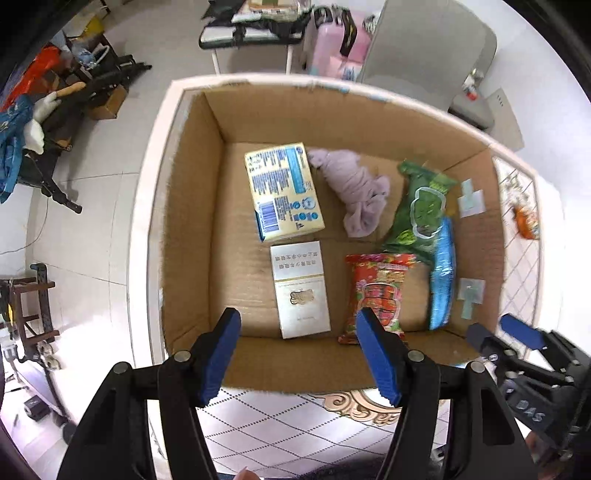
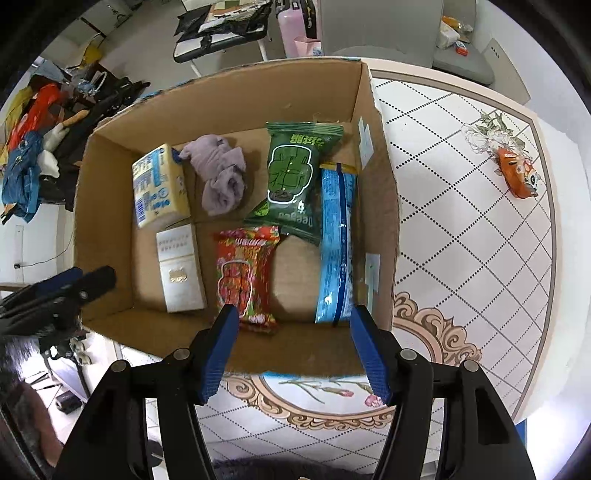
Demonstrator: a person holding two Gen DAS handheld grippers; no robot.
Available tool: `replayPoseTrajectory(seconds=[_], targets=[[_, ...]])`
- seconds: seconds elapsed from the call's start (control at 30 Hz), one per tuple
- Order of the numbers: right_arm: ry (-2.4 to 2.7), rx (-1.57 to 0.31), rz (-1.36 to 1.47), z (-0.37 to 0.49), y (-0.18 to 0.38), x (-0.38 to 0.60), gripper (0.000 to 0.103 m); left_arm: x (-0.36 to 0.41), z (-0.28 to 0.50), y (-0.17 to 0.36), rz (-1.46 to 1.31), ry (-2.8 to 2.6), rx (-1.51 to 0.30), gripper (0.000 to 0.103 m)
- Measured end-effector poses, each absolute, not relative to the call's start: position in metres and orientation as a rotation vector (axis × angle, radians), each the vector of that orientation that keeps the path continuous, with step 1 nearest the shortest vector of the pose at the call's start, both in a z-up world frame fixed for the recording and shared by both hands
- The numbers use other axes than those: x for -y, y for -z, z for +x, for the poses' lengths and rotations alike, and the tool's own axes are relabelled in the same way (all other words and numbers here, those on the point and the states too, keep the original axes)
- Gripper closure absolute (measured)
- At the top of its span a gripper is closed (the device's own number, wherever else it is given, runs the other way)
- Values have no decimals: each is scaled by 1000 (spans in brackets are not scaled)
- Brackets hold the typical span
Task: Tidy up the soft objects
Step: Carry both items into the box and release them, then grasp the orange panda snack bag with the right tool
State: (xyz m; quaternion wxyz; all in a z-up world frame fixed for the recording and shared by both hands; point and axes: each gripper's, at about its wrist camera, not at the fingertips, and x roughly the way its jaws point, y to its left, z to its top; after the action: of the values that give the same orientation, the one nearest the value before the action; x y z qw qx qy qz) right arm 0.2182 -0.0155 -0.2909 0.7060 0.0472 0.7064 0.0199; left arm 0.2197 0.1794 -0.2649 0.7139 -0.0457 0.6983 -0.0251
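An open cardboard box [image 1: 192, 206] [image 2: 107, 221] stands on the table. Inside lie a purple cloth [image 1: 356, 192] [image 2: 221, 177], a yellow tissue pack [image 1: 282, 192] [image 2: 159, 188], a white carton [image 1: 299, 291] [image 2: 181, 269], a red snack bag [image 1: 376, 291] [image 2: 243, 273], a green snack bag [image 1: 421, 210] [image 2: 295, 177] and a blue packet [image 1: 443, 273] [image 2: 338, 240]. My left gripper [image 1: 301, 354] is open and empty above the box's near wall. My right gripper [image 2: 293, 350] is open and empty at the near wall; it also shows in the left wrist view [image 1: 506, 332].
An orange snack bag [image 2: 517, 175] [image 1: 526, 221] lies on the patterned tablecloth [image 2: 461, 240] to the right of the box. A grey chair [image 1: 428, 48] and a cluttered small table [image 1: 251, 33] stand beyond. Clutter lies on the floor at the left.
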Motion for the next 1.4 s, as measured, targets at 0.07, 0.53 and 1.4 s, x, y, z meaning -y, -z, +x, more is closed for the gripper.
replayPoseTrajectory(seconds=[0.07, 0.53, 1.4], targets=[[-41, -1550, 95, 211, 282, 16, 38, -180, 214, 248, -95, 43, -1505, 40], [-86, -1398, 68, 162, 199, 14, 7, -172, 160, 171, -64, 0, -1320, 4], [245, -1412, 346, 248, 251, 250, 5, -63, 222, 224, -40, -47, -1391, 3]])
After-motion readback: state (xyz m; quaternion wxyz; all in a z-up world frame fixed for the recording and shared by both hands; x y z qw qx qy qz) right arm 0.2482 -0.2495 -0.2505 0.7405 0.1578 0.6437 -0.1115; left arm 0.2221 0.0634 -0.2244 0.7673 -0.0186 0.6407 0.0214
